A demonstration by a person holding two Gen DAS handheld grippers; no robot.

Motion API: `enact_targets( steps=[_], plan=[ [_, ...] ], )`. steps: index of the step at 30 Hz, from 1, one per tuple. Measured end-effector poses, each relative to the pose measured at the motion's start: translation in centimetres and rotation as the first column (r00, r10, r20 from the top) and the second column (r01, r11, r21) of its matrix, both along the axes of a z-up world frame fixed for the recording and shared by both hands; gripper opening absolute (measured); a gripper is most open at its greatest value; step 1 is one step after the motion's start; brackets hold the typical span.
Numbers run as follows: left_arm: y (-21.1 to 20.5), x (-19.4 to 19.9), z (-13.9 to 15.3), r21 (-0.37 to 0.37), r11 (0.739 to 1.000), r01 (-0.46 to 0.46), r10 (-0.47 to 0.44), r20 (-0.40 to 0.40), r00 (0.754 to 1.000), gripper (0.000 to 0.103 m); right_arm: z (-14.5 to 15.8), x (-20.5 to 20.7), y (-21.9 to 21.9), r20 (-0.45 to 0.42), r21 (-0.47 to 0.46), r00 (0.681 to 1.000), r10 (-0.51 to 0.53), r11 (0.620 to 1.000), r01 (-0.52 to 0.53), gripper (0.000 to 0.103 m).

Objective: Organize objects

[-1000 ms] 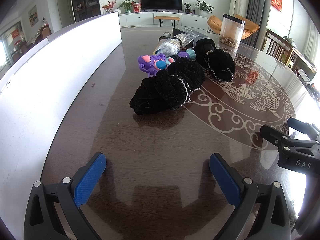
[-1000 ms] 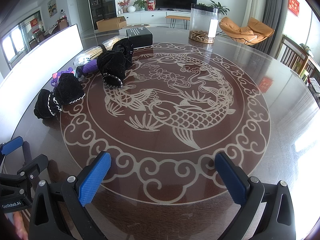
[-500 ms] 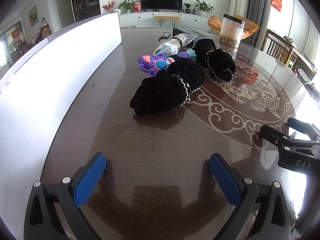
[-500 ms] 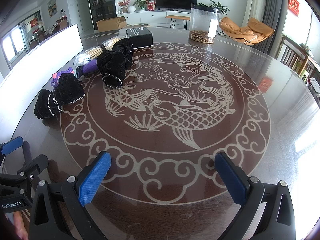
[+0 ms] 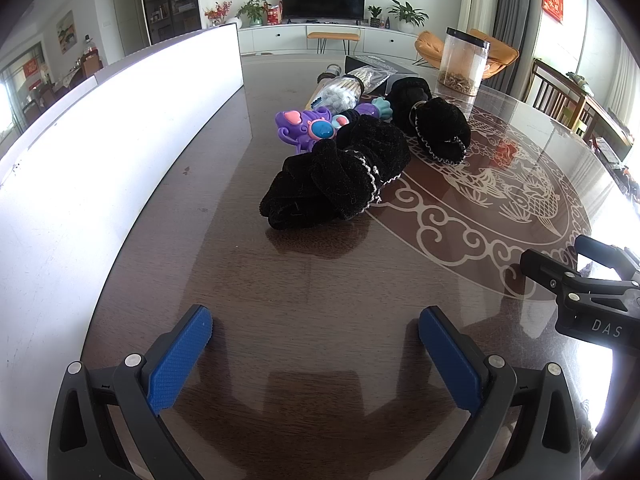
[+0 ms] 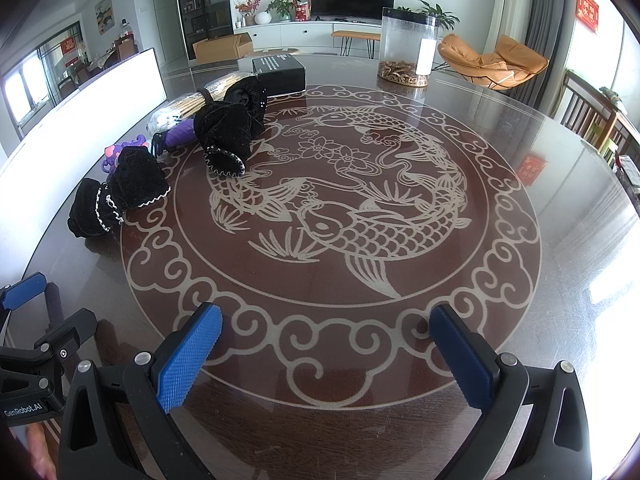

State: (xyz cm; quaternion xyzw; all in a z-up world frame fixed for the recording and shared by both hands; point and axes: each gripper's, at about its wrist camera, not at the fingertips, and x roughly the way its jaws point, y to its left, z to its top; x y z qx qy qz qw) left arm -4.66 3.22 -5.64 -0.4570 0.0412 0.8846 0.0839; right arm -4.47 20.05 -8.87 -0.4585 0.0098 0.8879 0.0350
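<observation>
- Living-room light falls on a glossy dark round table (image 6: pixel 568 240) with a pale carp-and-scroll inlay; a TV wall, plants and an orange chair sit behind it, and a long white board (image 5: pixel 120 128) runs along the table's left side.
- The left gripper (image 5: pixel 316 334) hangs low over bare wood with its blue pads spread wide and nothing between them.
- The right gripper (image 6: pixel 326 334) is likewise spread and empty, over the scrolled border of the inlay.
- A black velvet drawstring pouch with silver trim (image 5: pixel 336 176) lies straight ahead of the left gripper, well apart from it, its long axis running from near-left to far-right.
- Just behind it, touching or nearly so, is a purple plastic toy with pink and blue buttons (image 5: pixel 304 130); beyond that lie a clear-wrapped bundle of wooden sticks (image 5: pixel 340 94) and a second black velvet pouch (image 5: pixel 436 128).
- Farther back stand a black box (image 6: pixel 278 74) and a clear cylindrical jar holding brown bits (image 6: pixel 408 52).
- From the right wrist view the near pouch sits far to the left, so the left gripper looks the better placed to reach it.
- Judging by this layout, a forward reach with the spread pads straddling the pouch across its narrow width would be the natural opening move.
</observation>
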Motion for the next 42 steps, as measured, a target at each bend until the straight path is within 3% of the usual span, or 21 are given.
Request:
enact_targets(
  steps=[42],
  plan=[
    [-0.09,0.13,0.13,-0.005,1.000,-0.009,0.009,0.002,1.000,0.103,-0.01,-0.01,0.01,-0.001,0.000,1.000,0.001,1.000,-0.001,0.103]
  ],
)
